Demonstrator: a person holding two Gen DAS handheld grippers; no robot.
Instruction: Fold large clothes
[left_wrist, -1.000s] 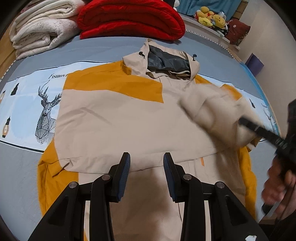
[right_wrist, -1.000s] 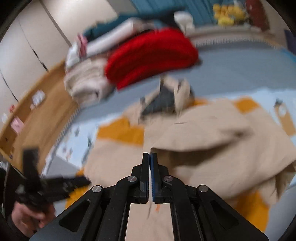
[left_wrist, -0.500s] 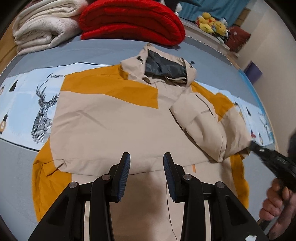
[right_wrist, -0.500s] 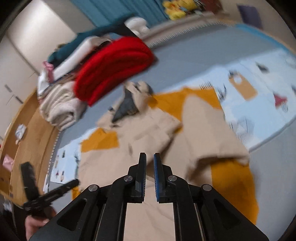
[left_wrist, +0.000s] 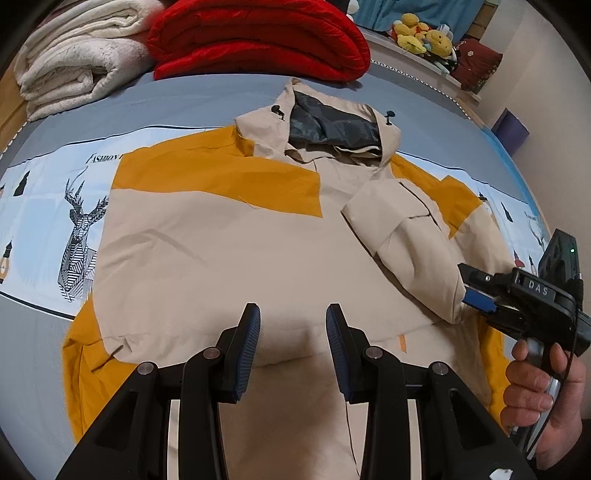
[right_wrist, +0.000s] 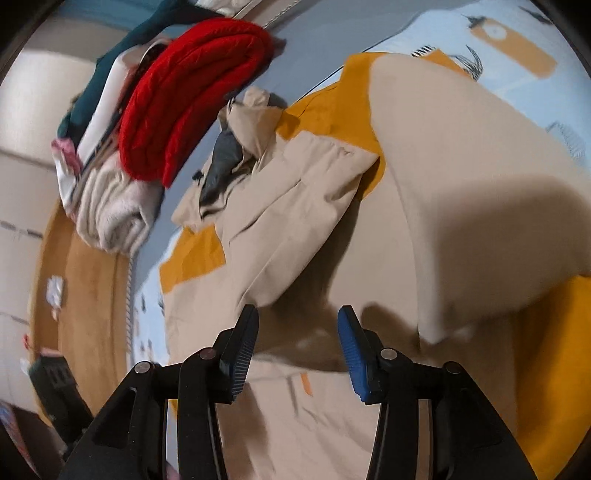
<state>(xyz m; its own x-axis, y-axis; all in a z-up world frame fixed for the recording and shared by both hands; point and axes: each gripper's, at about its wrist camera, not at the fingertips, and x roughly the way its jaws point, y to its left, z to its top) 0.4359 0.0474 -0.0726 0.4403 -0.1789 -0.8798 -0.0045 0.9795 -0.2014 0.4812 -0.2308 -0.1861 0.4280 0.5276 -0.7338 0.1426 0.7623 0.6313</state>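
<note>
A beige and orange hooded jacket (left_wrist: 229, 258) lies spread flat on the bed, hood (left_wrist: 332, 125) at the far side. Its right sleeve (left_wrist: 406, 243) is folded inward over the front. My left gripper (left_wrist: 291, 332) hovers open over the lower front, with nothing between its fingers. My right gripper (left_wrist: 471, 291), held by a hand (left_wrist: 543, 376), sits at the sleeve's cuff end. In the right wrist view the right gripper (right_wrist: 297, 332) has its jaws opening, with no cloth caught between them, and the folded sleeve (right_wrist: 295, 206) lies just ahead.
A folded red blanket (left_wrist: 258, 40) and white blankets (left_wrist: 74, 62) are stacked at the bed's far side. Plush toys (left_wrist: 421, 33) sit at the back right. The sheet carries a printed deer (left_wrist: 81, 236). Wooden floor (right_wrist: 88, 295) lies beyond the bed's edge.
The sleeve was swung over and laid on the jacket front. The right gripper came down, rolled, and went from shut to open, letting the sleeve go. The left gripper barely moved.
</note>
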